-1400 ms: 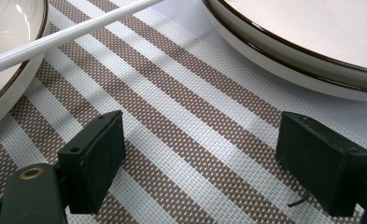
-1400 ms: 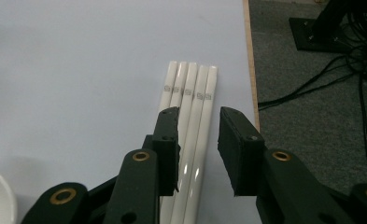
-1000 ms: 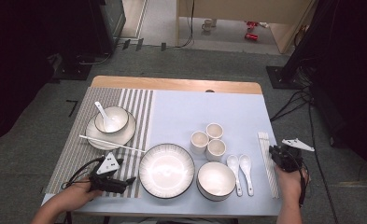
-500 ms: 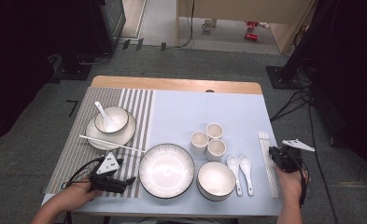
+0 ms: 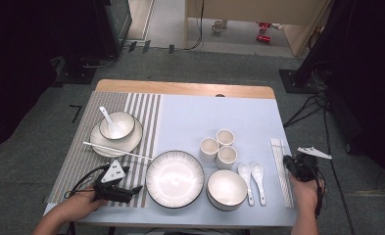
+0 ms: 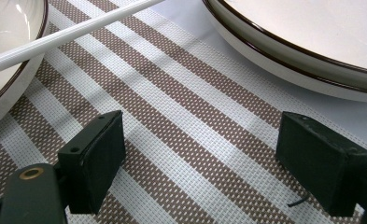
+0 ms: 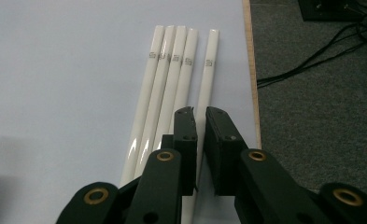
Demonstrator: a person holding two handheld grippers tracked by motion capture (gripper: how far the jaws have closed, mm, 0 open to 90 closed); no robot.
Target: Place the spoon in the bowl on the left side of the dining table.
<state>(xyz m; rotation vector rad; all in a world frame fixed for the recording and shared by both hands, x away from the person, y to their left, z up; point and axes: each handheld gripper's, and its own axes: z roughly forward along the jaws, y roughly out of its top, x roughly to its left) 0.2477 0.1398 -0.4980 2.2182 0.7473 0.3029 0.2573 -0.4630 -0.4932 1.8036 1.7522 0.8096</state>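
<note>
From where I stand, the one thing that has just changed is at the right gripper (image 7: 199, 116): its fingers have been closing over the last moment and now stand almost together, only a thin slit left between the pads. In the right gripper view they sit low over the white chopsticks (image 7: 176, 84), a row of five laid side by side near the desk's (image 5: 219, 112) right edge, at about four o'clock on the top. The outermost stick (image 7: 205, 93) lines up with that slit, its far end pointing to twelve in that view, and it seems to be caught between the pads, though the black fingers cover the contact itself, so I would not swear the squeeze is firm. Neither hand has shifted across the desk; in the high view the right gripper (image 5: 301, 167) sits exactly where it was, just right of the sticks.

The left gripper (image 6: 209, 154) rests at seven o'clock on the striped placemat (image 6: 181, 116), its fingers spread wide with nothing between them, a single chopstick (image 6: 69, 32) lying across the plate (image 6: 3, 60) ahead.

To my eye this reads as the pinch on one stick, so the lift would come next; a stick this thin and glossy may slip or drag its neighbour along.
</note>
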